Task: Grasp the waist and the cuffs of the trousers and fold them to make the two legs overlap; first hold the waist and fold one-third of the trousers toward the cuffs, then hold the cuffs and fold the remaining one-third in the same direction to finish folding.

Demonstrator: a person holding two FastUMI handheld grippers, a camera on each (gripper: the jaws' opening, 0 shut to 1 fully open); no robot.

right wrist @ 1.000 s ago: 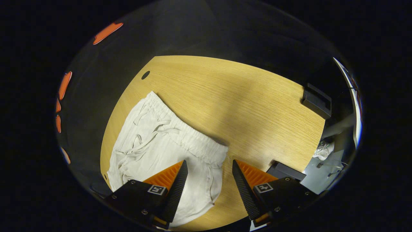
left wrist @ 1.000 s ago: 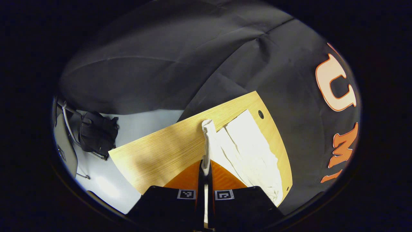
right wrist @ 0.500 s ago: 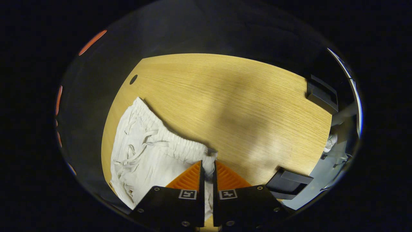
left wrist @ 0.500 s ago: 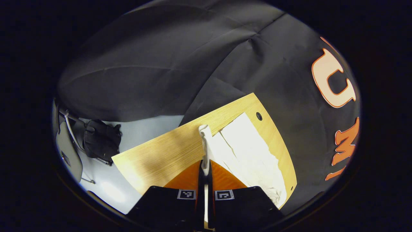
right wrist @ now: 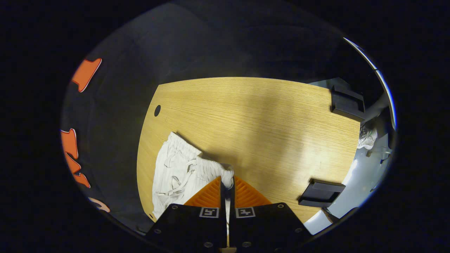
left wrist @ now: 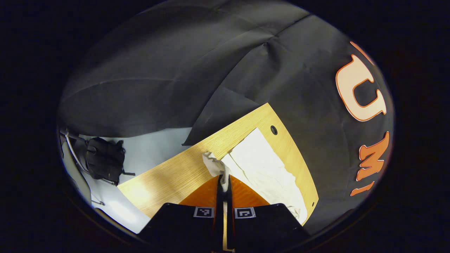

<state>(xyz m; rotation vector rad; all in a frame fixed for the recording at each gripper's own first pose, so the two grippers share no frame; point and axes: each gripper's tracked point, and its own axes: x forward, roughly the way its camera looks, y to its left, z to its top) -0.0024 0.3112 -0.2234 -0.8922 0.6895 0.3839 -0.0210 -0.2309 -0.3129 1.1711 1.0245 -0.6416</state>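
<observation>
Recording booth. A wooden table (right wrist: 267, 116) stands against a black cloth wall (left wrist: 168, 70). Black clamps (right wrist: 346, 102) grip the table's edge; a black bag (left wrist: 103, 163) lies on the pale floor (left wrist: 151, 154).

Both tools' own bodies hide the near part of the trousers (right wrist: 175, 168) and the near edge of the table (right wrist: 267, 126).

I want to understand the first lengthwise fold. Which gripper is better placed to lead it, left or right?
Probably neither alone. The right gripper is shut on the gathered waistband, the left gripper on a cuff of the white trousers. Both can carry their ends across together.
</observation>
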